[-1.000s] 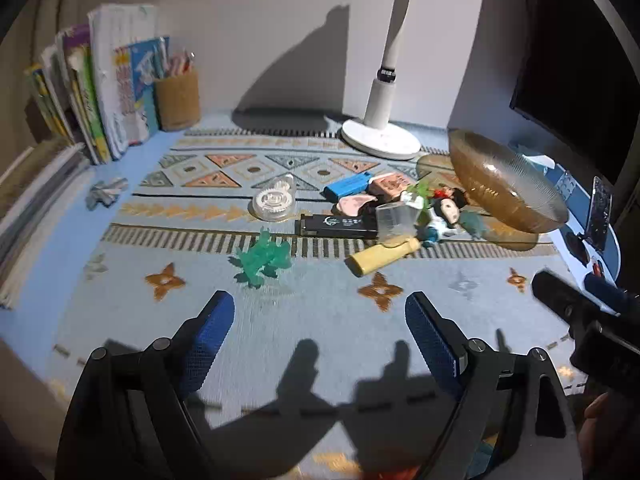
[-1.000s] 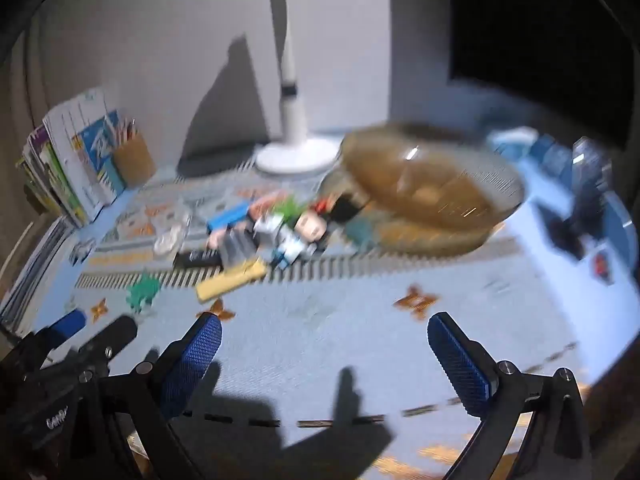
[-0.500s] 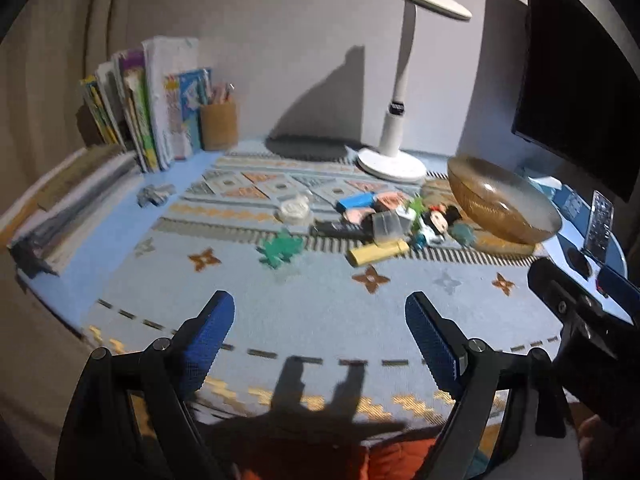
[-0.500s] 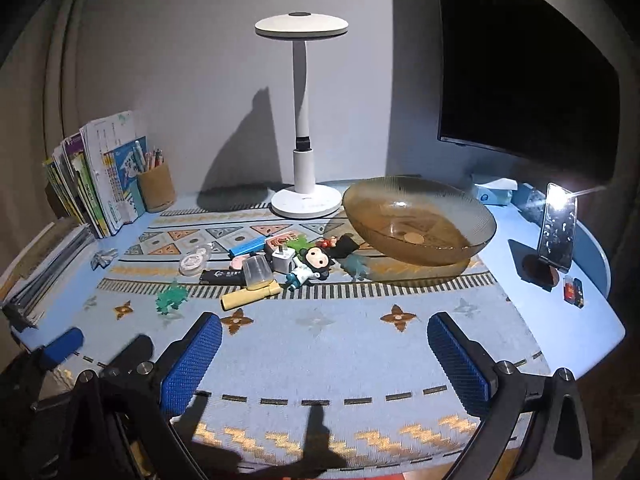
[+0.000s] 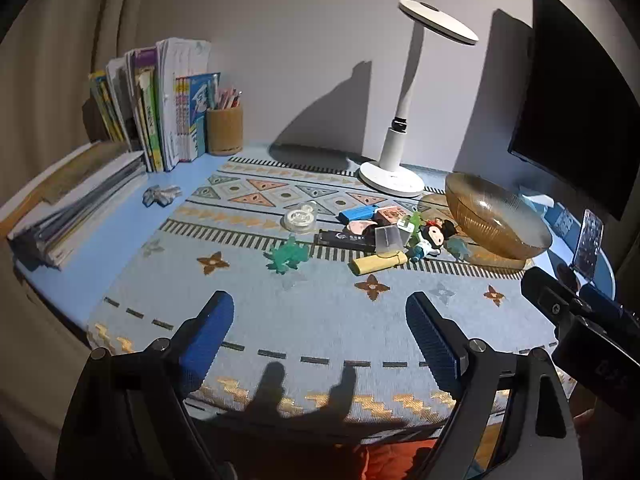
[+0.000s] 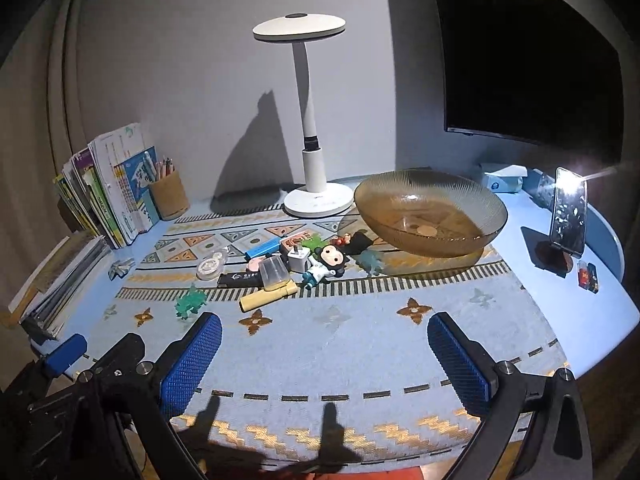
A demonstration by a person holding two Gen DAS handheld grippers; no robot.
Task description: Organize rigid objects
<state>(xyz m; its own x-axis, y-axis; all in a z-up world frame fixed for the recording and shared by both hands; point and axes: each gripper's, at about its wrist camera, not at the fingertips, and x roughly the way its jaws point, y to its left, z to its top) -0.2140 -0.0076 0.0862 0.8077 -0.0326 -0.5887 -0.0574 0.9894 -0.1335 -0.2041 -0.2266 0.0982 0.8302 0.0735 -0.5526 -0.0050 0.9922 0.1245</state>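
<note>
A pile of small objects lies mid-mat: a yellow highlighter (image 5: 378, 263) (image 6: 268, 298), a black USB stick (image 5: 346, 239), a clear plastic cap (image 6: 273, 273), a doll figure (image 5: 430, 239) (image 6: 326, 263), a white charger plug (image 6: 299, 259), a blue stick (image 5: 357, 213), a green toy (image 5: 287, 255) (image 6: 190, 301) and a tape roll (image 5: 299, 217) (image 6: 212, 264). An amber glass bowl (image 5: 496, 220) (image 6: 430, 212) stands to their right. My left gripper (image 5: 320, 340) is open and empty over the mat's near edge. My right gripper (image 6: 324, 360) is open and empty, also near the front edge.
A white desk lamp (image 6: 314, 136) stands behind the pile. Books (image 5: 160, 104) and a pen cup (image 5: 225, 130) are at back left, stacked papers (image 5: 68, 208) at the left edge. A monitor (image 6: 528, 52), a phone on a stand (image 6: 568, 212) and a tissue box (image 6: 504, 178) are at right.
Both grippers have pulled back and up from the table; the pile and bowl now look farther away. Both stay open and empty.
</note>
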